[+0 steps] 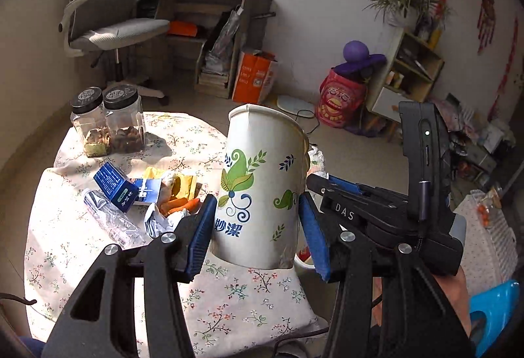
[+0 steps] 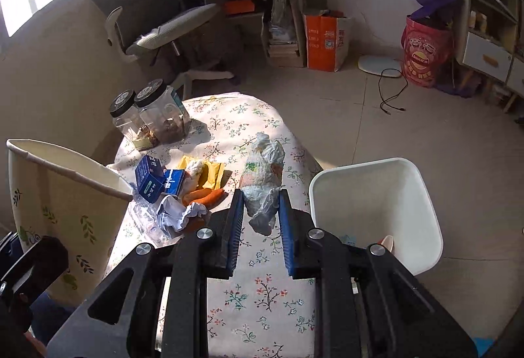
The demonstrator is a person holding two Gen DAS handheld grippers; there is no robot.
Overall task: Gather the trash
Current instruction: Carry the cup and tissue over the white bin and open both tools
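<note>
White paper cup (image 1: 262, 191) clamped at mid-wall by left gripper (image 1: 258, 227), above tabletop (image 1: 229, 299); thin, crushable. Right gripper (image 2: 260, 223) pinches crumpled wrapper (image 2: 263, 184), soft, light, beside white bin (image 2: 422, 194).

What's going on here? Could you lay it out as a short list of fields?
Setting: round table with a floral cloth, in a lived-in room
Left gripper: shut on a paper cup
Right gripper: shut on a crumpled plastic wrapper
Bin: white bin beside the table, on the right gripper's side
Trash on the table: blue boxes, yellow packet, crushed plastic bottle, crumpled paper
Other items: two jars with black lids
</note>
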